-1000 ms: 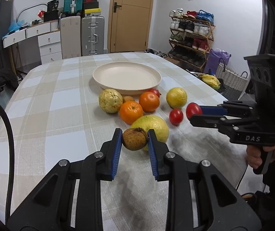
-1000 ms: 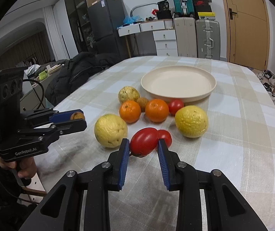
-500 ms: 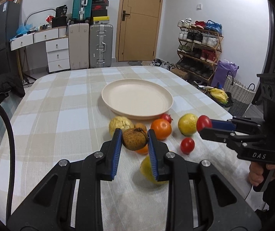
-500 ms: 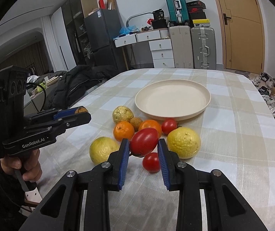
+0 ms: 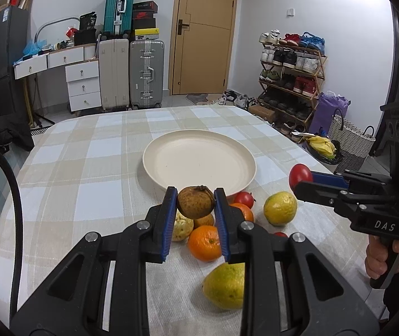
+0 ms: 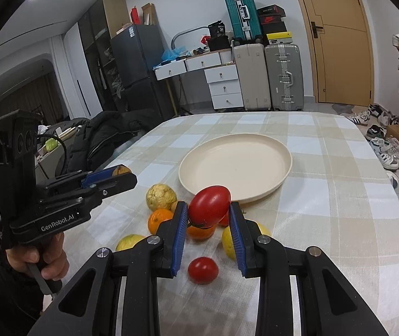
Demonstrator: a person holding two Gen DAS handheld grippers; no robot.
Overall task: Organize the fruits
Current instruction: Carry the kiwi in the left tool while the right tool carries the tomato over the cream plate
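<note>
My left gripper (image 5: pixel 195 202) is shut on a small brown fruit (image 5: pixel 195 201) and holds it above the fruit pile, just short of the cream plate (image 5: pixel 199 164). My right gripper (image 6: pixel 208 206) is shut on a red tomato (image 6: pixel 209 206), lifted above the pile near the plate's (image 6: pixel 236 165) front rim. The right gripper also shows in the left wrist view (image 5: pixel 301 180), and the left gripper in the right wrist view (image 6: pixel 121 174). On the cloth lie two oranges (image 5: pixel 205 242), yellow-green citrus (image 5: pixel 280 208), a pale bumpy fruit (image 6: pixel 161 196) and small tomatoes (image 6: pixel 202 270).
The table (image 5: pixel 87 168) has a checked beige cloth. Suitcases (image 5: pixel 146 74), drawers and a door stand behind it. A shoe rack (image 5: pixel 291 78) and baskets are on the right. A dark coat (image 6: pixel 110 131) lies on a chair at the left.
Both grippers have risen from the cloth with their fruits and moved forward towards the plate. The fruits left on the table now lie lower in both views.
</note>
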